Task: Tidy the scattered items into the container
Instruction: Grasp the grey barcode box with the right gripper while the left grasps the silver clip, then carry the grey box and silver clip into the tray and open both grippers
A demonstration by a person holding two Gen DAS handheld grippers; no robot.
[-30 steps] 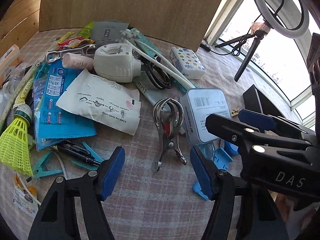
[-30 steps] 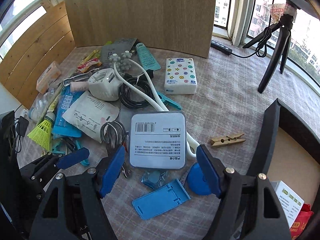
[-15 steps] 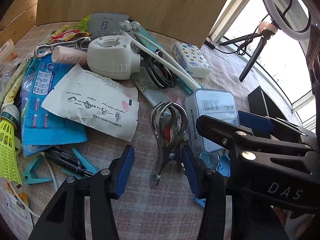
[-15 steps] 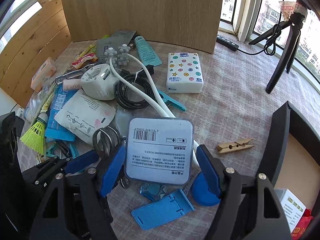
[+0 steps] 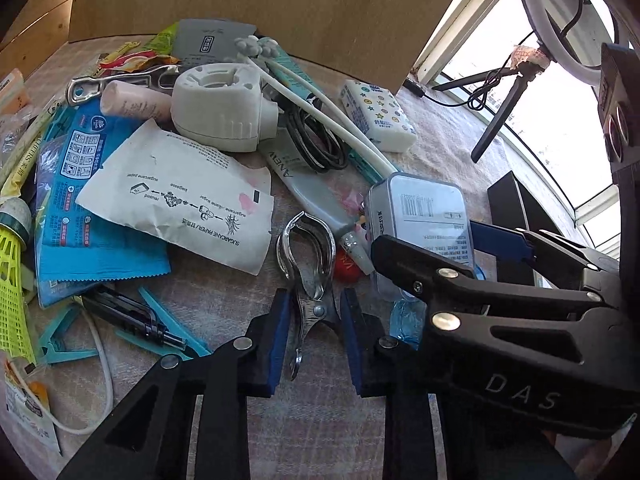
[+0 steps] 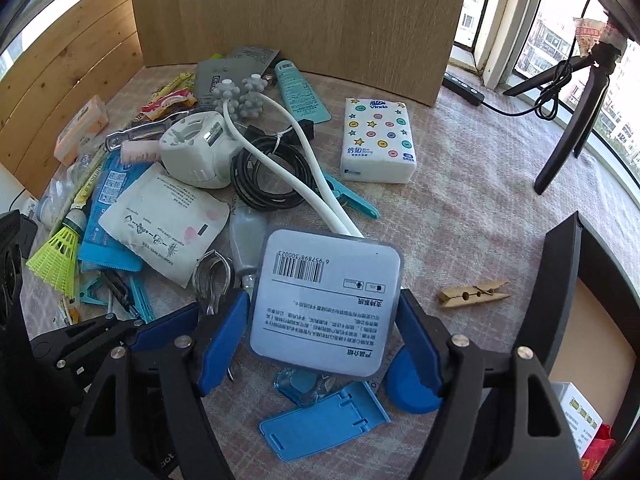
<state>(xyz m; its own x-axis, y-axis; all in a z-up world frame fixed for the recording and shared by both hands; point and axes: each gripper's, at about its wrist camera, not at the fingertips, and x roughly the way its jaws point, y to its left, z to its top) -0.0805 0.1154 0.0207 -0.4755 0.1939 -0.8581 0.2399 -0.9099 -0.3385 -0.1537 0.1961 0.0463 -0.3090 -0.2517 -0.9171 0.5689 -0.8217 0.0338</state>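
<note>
Left wrist view. The left hand-held gripper [image 5: 314,336] pointed steeply down at the counter [image 5: 320,432], its jaws closing around the metal spring clamp [image 5: 308,268]. A second earlier the blue pads [image 5: 277,336] had stood wide, on either side of bare cloth short of the clamp; here they flanked its pivot and handles, a narrow gap visible on each side, so the clamp lay between them but was not yet pinched. The clamp's looped jaws pointed away from the camera, toward the white paper sachet [image 5: 180,196] and the grey tube [image 5: 316,196]. To the right, the right hand-held gripper [image 5: 432,256] reached across the grey tin [image 5: 420,220], which had earlier lain uncovered.

Right wrist view. The right hand-held gripper [image 6: 320,328] was spread wide, with the grey tin [image 6: 324,304], barcode label up, between its blue pads [image 6: 220,340]. A second earlier the tin had lain ahead of the fingertips; here its sides sat level with them, the right pad at its edge and the left pad just beside it; whether they pressed on it could not be told. The metal spring clamp [image 6: 214,276] lay just left of the tin, its lower part hidden behind the left hand-held gripper [image 6: 172,326]. The black container [image 6: 560,280] stood at the right edge, well apart from both.
</note>
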